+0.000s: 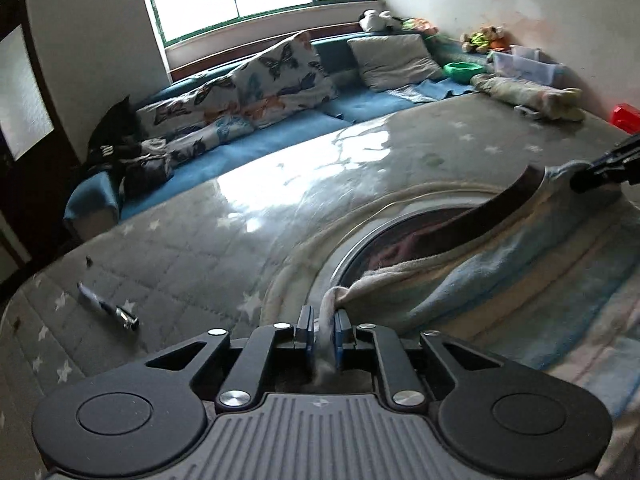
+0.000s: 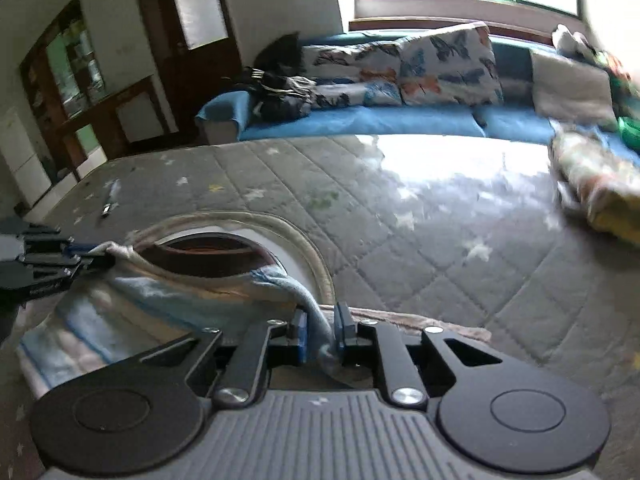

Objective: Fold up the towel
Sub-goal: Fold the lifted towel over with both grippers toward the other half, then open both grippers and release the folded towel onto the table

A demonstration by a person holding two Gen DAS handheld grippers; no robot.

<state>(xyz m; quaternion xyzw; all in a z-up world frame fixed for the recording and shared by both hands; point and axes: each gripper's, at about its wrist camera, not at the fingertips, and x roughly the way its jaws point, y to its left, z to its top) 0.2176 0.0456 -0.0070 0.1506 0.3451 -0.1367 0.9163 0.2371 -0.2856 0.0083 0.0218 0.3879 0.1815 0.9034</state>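
Note:
A blue, cream and white striped towel (image 1: 520,280) hangs stretched between my two grippers above a grey starred mat. My left gripper (image 1: 324,326) is shut on one towel corner, which bunches between its blue pads. My right gripper (image 2: 322,330) is shut on the other corner of the towel (image 2: 160,300). In the left wrist view the right gripper (image 1: 600,170) shows at the right edge, pinching the towel's far corner. In the right wrist view the left gripper (image 2: 80,260) shows at the left edge, gripping its corner. The towel's upper edge sags between them.
A round white-rimmed opening (image 1: 360,248) with dark contents lies under the towel. A pen-like object (image 1: 108,308) lies on the mat (image 1: 180,248) to the left. A blue sofa (image 1: 280,132) with butterfly cushions runs along the back. A rolled cloth (image 1: 528,94) and plastic boxes (image 1: 528,62) sit far right.

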